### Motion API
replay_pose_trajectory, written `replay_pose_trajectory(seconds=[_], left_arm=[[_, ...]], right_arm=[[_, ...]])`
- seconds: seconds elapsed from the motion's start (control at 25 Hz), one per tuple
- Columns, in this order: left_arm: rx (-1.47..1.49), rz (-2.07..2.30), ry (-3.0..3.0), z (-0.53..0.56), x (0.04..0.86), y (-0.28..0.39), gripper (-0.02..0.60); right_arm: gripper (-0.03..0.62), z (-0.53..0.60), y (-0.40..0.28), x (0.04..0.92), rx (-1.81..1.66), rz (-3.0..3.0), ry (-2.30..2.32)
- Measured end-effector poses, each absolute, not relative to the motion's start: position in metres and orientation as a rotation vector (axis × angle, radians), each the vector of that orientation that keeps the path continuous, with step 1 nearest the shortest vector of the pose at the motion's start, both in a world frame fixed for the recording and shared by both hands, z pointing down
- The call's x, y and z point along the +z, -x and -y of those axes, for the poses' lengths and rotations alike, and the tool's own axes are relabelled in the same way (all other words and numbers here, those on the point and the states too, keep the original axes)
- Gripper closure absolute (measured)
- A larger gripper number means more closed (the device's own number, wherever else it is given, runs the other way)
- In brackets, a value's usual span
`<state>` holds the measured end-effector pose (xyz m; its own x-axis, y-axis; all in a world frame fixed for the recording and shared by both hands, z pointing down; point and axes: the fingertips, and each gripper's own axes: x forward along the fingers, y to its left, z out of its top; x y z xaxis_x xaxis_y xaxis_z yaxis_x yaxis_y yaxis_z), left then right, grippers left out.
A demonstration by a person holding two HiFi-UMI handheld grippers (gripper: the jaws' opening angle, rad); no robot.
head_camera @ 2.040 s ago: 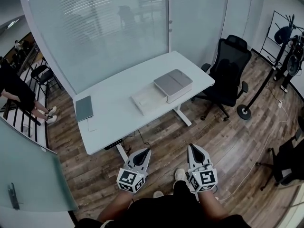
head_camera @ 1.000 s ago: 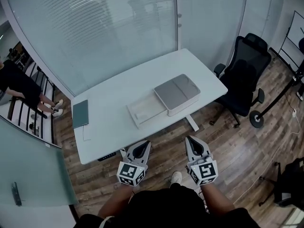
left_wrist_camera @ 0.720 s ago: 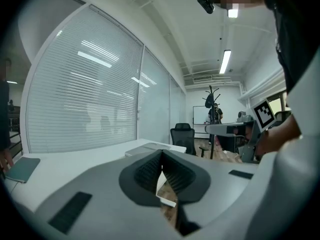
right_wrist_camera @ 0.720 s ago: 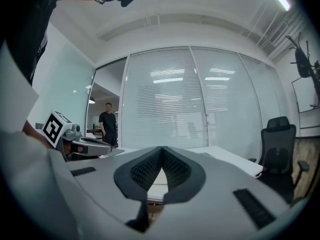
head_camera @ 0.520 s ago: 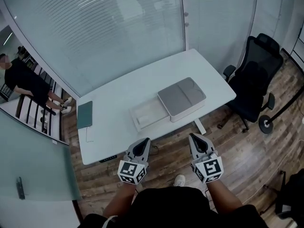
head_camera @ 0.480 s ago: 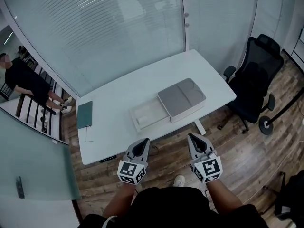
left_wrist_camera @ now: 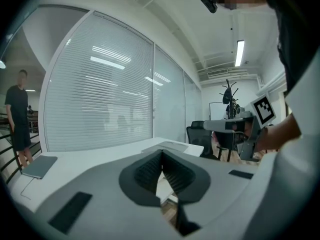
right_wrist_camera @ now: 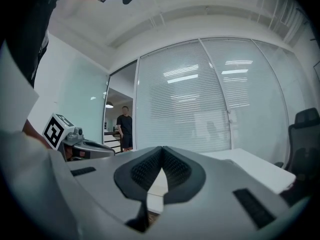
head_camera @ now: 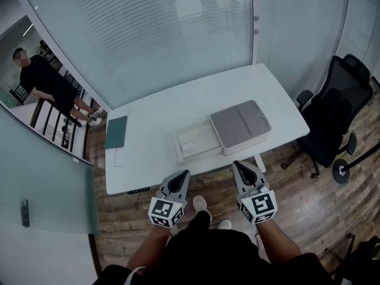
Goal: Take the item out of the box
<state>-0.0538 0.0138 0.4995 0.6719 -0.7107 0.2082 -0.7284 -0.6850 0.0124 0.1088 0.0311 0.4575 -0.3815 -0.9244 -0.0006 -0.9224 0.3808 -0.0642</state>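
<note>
A flat grey box (head_camera: 240, 125) lies on the white table (head_camera: 160, 108), with a white tray (head_camera: 196, 141) drawn out at its left side. Something pale lies in the tray, too small to make out. My left gripper (head_camera: 181, 175) and right gripper (head_camera: 240, 165) hover over the wooden floor just short of the table's near edge, side by side and pointing at the box. Both are shut with nothing between the jaws. In the left gripper view the jaws (left_wrist_camera: 161, 153) meet and the box (left_wrist_camera: 170, 145) shows beyond them. The right gripper's jaws (right_wrist_camera: 162, 149) meet too.
A green notebook (head_camera: 116, 131) with a thin white cable lies at the table's left end. A black office chair (head_camera: 335, 123) stands at the right. A glass wall with blinds runs behind the table. A person in black (head_camera: 44, 82) stands beyond the glass at the left.
The table and box have drawn nearer to both grippers and now sit just ahead of the fingertips. Both grippers stay shut and empty. The view has swung a little to the left.
</note>
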Motion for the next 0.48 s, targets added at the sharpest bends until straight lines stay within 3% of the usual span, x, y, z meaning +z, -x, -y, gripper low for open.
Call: replay_pose_trajectory(seconds=[0.48], left_arm=[[0.284,1.231,-2.751,0.022,0.507,0.067,0.569]], right_arm=[[0.589,0.011,-0.092,0.466,-0.122,-2.618,1.682]])
